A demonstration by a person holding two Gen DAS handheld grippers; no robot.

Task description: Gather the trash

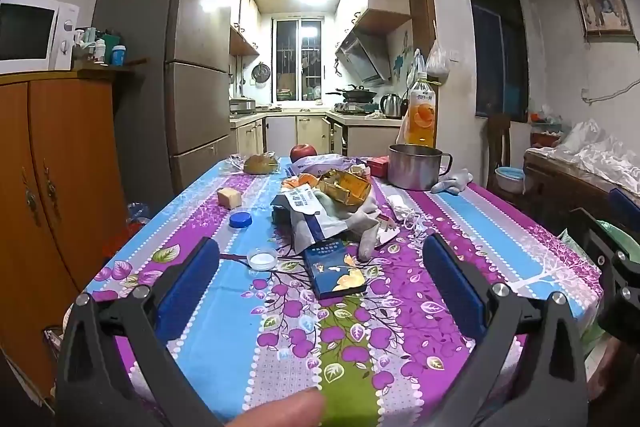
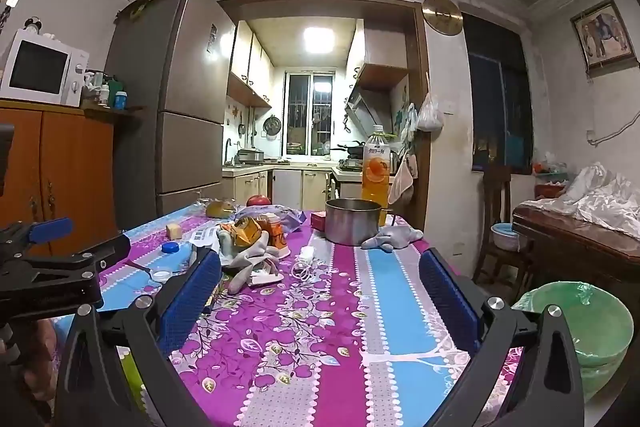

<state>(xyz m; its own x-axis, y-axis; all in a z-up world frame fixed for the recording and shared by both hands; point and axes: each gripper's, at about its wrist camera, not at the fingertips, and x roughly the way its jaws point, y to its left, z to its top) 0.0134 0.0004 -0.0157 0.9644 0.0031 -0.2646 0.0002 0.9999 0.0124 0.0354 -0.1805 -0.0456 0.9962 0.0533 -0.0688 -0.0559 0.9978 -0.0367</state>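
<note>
A pile of trash sits mid-table: a gold crumpled wrapper (image 1: 346, 185), a white and blue paper bag (image 1: 308, 217), orange peels (image 1: 304, 180), a dark blue box (image 1: 334, 269), a blue cap (image 1: 240, 219) and a small white lid (image 1: 262, 259). The wrapper (image 2: 246, 231) and cap (image 2: 170, 247) also show in the right wrist view. My left gripper (image 1: 320, 263) is open and empty, hovering above the near table, the blue box between its fingers. My right gripper (image 2: 320, 279) is open and empty, to the right of the pile. A green-lined bin (image 2: 576, 323) stands right of the table.
A steel pot (image 1: 416, 167), juice bottle (image 1: 420, 115), grey glove (image 1: 452, 181), apple (image 1: 303, 151), bread (image 1: 260, 163), red box (image 1: 378, 165) and white cable (image 1: 408, 215) lie on the purple floral tablecloth (image 1: 400, 307). An orange cabinet (image 1: 60, 187) stands left, a wooden sideboard (image 2: 580, 235) right.
</note>
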